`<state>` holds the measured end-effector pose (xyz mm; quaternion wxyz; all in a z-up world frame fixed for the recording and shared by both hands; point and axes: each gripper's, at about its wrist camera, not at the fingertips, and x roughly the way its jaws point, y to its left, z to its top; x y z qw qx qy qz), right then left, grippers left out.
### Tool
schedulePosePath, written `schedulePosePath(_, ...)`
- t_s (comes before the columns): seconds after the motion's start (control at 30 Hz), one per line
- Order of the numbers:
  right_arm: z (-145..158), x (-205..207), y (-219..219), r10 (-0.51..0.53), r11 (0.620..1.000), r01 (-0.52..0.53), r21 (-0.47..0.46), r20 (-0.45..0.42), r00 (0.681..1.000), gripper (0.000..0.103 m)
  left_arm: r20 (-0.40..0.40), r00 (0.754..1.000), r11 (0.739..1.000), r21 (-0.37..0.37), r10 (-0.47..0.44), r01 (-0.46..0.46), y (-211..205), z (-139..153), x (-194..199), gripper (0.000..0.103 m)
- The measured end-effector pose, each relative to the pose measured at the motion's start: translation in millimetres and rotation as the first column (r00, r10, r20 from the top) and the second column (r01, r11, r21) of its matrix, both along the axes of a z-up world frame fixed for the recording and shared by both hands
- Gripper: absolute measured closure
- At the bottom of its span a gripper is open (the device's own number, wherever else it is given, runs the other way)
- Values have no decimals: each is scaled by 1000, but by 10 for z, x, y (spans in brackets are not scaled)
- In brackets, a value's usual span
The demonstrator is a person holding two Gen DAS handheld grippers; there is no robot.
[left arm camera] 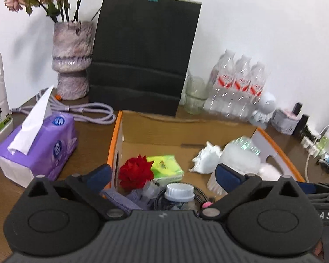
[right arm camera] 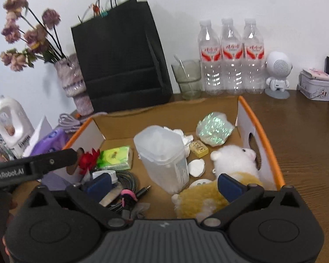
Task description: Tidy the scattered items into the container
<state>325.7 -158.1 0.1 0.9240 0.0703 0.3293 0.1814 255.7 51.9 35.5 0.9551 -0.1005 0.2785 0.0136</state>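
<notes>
We hold both claws over the cardboard box (right arm camera: 272,153) on the desk (right arm camera: 307,131), each spread wide and gripping nothing: the left claw (left arm camera: 163,175) and the right claw (right arm camera: 164,183). Inside the box, from the right wrist view, lie a frosted plastic tub (right arm camera: 162,153) at centre, a green tissue pack (right arm camera: 116,154) at 9 o'clock of it, a red flower (right arm camera: 87,159) further that way, and a plush toy (right arm camera: 230,171) at 3 o'clock. Coiled cables (right arm camera: 126,179) sit at 7 o'clock.
</notes>
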Motion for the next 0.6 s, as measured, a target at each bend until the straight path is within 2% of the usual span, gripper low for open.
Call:
schedulePosePath(0.23,120,-355,-121,18,1000,-18,-8,99,995,0,57,998,999,-27,-32,34,-5,97,-320,0)
schedulePosePath(0.4,35,-729,-191,49,997,-40,-59,159,986,0,91,994,998,12,-65,64,-6,-9,-738,0)
schedulePosePath(0.5,-68,-933,-221,82,996,-75,-52,147,986,0,66,995,996,53,-80,76,9,-164,-937,0)
schedulePosePath(0.6,-203,-1123,-211,97,995,-91,-47,128,987,0,25,996,995,61,-83,81,86,-341,-1089,0)
